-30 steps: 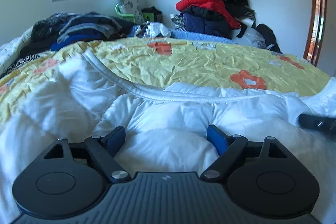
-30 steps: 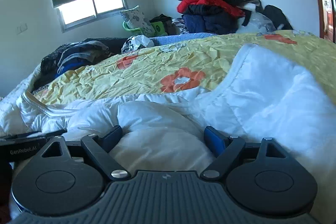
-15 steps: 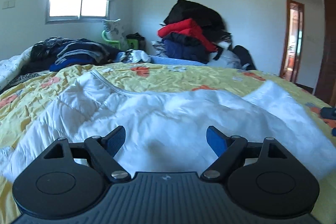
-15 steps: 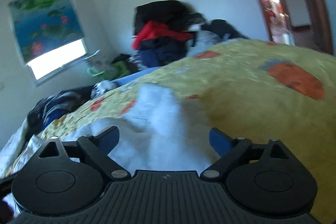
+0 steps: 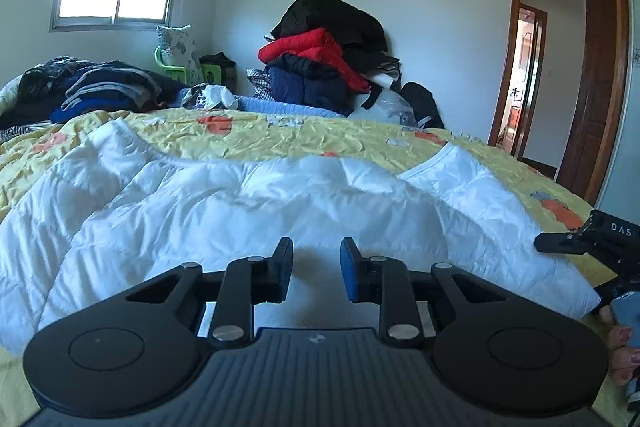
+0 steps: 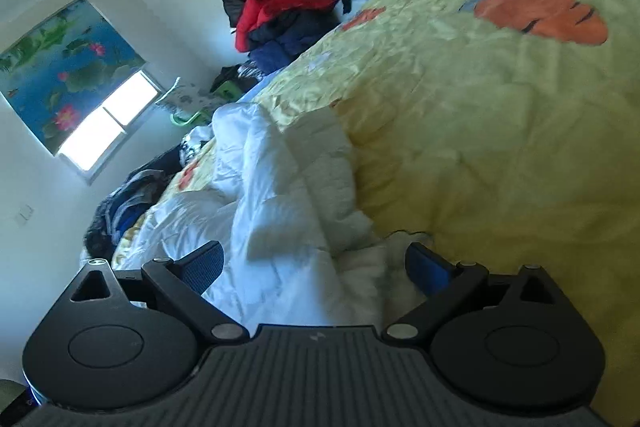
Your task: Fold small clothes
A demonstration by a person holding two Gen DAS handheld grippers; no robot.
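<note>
Two grippers, one white garment (image 5: 248, 203) lying spread across the yellow bedspread (image 5: 280, 139). My left gripper (image 5: 316, 273) has just been closing, jaws now narrow at the near hem with white cloth between them; whether the pads bite yet I cannot tell. My right gripper (image 6: 316, 269), tilted, gapes wide over the sleeve end, holding nothing. I'd pinch both layers before lifting.

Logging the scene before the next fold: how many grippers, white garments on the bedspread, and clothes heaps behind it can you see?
Grippers: 2, the left gripper and the right gripper
White garments: 1, the white padded garment spread on the yellow bedspread
Clothes heaps: 2, the tall pile with the red jacket and the low dark pile
Total: 5
</note>
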